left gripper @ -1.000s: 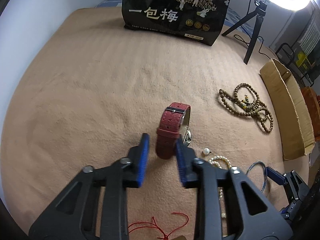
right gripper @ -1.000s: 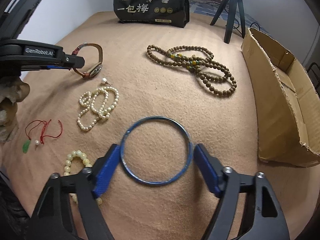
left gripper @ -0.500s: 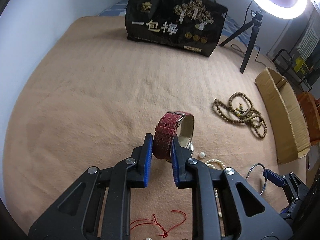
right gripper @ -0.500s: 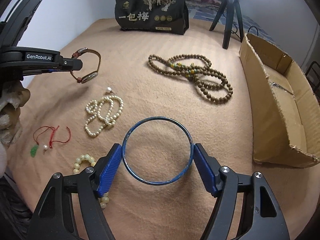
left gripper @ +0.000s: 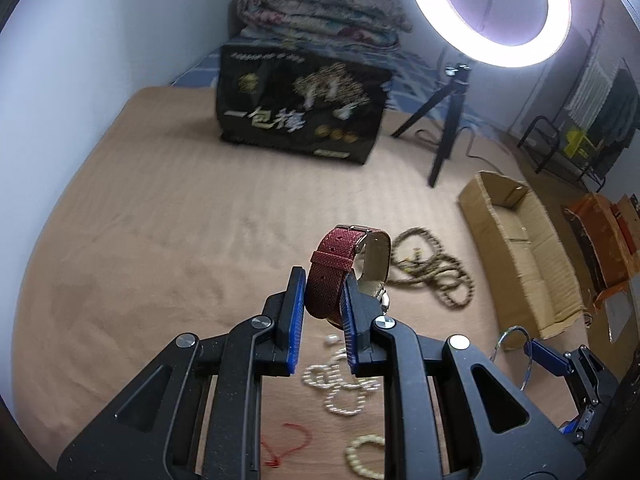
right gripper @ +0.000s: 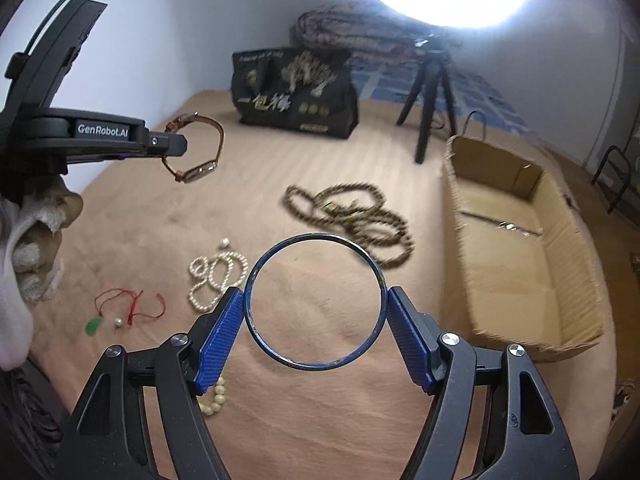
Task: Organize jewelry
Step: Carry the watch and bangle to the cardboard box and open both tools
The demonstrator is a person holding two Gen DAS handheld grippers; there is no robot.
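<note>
My left gripper (left gripper: 323, 312) is shut on a watch with a dark red strap (left gripper: 334, 268) and holds it above the tan bed cover; the watch also shows in the right wrist view (right gripper: 198, 152). My right gripper (right gripper: 316, 322) is shut on a thin blue bangle (right gripper: 316, 366), lifted off the cover. On the cover lie a brown bead necklace (right gripper: 352, 216), a pearl strand (right gripper: 216, 276), a red cord with a green pendant (right gripper: 128, 308) and a pale bead bracelet (right gripper: 216, 396). An open cardboard box (right gripper: 516, 248) stands at the right.
A black printed bag (left gripper: 300, 116) stands at the back of the bed. A ring light on a black tripod (left gripper: 448, 120) stands behind the box. A folded quilt (left gripper: 320, 20) lies against the wall. A loose pearl (right gripper: 225, 243) lies by the strand.
My left gripper closed on the watch strap and lifted the watch off the cover. My right gripper closed on the blue bangle and raised it. Both views now tilt upward.
</note>
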